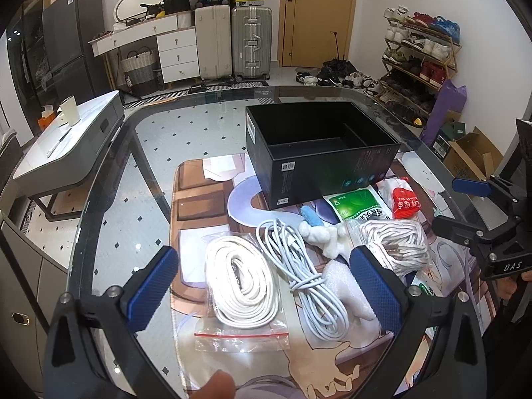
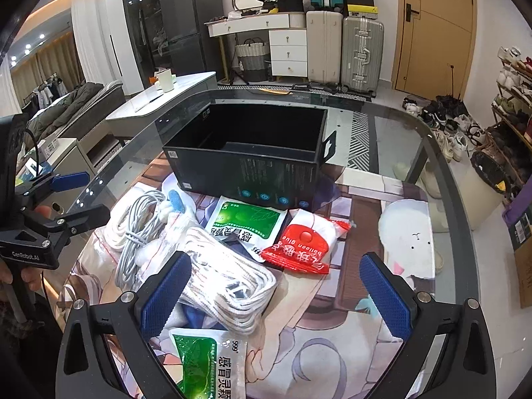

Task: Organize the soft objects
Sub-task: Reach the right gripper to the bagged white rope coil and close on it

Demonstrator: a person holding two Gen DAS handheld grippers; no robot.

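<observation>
**Nothing boxed yet: every soft item still lies on the mat**

The black box (image 1: 319, 146) stands at twelve o'clock of the printed mat (image 1: 199, 206), a rigid open carton with matte walls, and what shows of its inside looks empty (its far corners are hidden). So I judge the sorting barely begun, with the whole pile left to move.

Going left to right in the left wrist view: the left gripper (image 1: 266, 286) hovers with its jaws spread wide and nothing between them, ribbed blue pads facing inward. Under it, at seven o'clock of the box, lies a flat white rope coil in a clear zip bag (image 1: 241, 294), slick and crinkly. Beside it is a pale grey cable bundle (image 1: 299, 266), round, smooth and cinched at its waist. Next come a lumpy white foam piece (image 1: 324, 237), a glossy green sachet (image 1: 354, 204), a second bagged rope coil (image 1: 395, 242), woven with dark flecks, and a red-and-white packet (image 1: 404, 201).

The right gripper (image 2: 276, 291) also stands wide open and empty, above that second coil, with another green sachet (image 2: 209, 365) at six o'clock.
</observation>
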